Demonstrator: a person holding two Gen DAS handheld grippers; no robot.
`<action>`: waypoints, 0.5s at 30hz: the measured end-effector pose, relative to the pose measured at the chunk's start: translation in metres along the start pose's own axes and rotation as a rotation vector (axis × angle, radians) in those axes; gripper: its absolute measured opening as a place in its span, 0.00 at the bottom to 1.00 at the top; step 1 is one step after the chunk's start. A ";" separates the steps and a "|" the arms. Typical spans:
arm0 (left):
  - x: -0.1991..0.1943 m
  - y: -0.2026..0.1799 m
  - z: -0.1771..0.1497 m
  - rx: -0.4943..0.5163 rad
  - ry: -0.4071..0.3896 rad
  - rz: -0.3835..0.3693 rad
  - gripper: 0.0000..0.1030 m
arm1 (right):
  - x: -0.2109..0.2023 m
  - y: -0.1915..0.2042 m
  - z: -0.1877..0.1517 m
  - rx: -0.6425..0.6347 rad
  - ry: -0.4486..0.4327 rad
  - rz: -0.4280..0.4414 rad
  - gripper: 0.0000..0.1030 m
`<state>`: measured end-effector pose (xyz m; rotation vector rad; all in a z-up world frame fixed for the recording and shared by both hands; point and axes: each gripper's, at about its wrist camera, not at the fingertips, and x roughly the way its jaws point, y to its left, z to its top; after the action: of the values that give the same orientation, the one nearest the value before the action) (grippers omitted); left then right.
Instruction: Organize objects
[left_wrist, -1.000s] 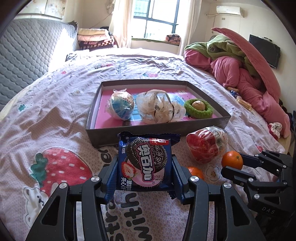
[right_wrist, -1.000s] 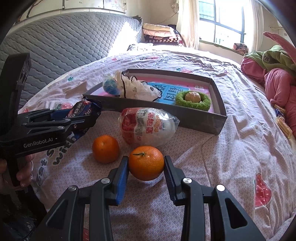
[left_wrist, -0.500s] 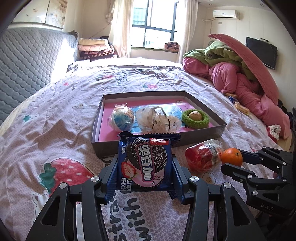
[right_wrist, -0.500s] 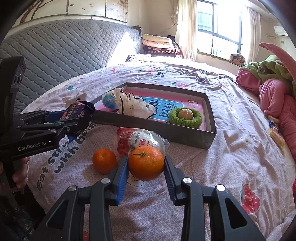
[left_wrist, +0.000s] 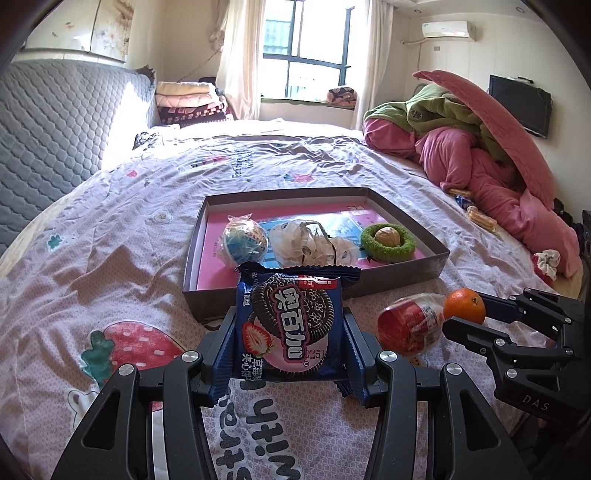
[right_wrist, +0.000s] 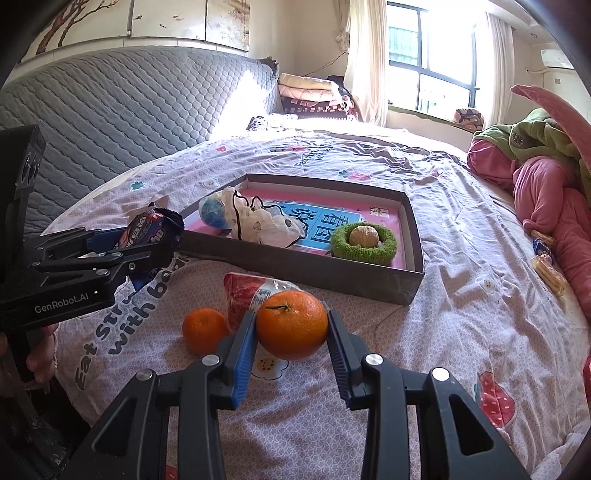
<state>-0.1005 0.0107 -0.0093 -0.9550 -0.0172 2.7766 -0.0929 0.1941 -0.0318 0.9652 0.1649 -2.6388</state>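
Jaws pinch glossy cookie packet (left_wrist: 291, 328), round orange (right_wrist: 291, 324).

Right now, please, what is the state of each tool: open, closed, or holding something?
Left tool: closed on the cookie pack.
Right tool: closed on an orange.

Two wrist fisheyes low over the bed (left_wrist: 110, 229), angled down, both facing the same tray (right_wrist: 413, 236).

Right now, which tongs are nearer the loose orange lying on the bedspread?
Right. The right tongs, gripping another orange, sit just beside the loose orange; the left tongs, holding the cookie pack, hang farther off.
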 end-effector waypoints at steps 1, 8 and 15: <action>0.000 0.000 0.000 0.000 -0.001 -0.001 0.51 | 0.000 0.000 0.000 0.000 -0.001 0.001 0.37; -0.002 -0.001 0.002 0.005 -0.011 -0.001 0.51 | -0.004 -0.002 0.002 0.003 -0.020 -0.004 0.37; -0.005 -0.003 0.003 0.013 -0.020 0.001 0.51 | -0.008 -0.005 0.007 0.006 -0.038 -0.010 0.37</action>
<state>-0.0978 0.0124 -0.0034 -0.9237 -0.0012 2.7839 -0.0932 0.1993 -0.0217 0.9183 0.1538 -2.6664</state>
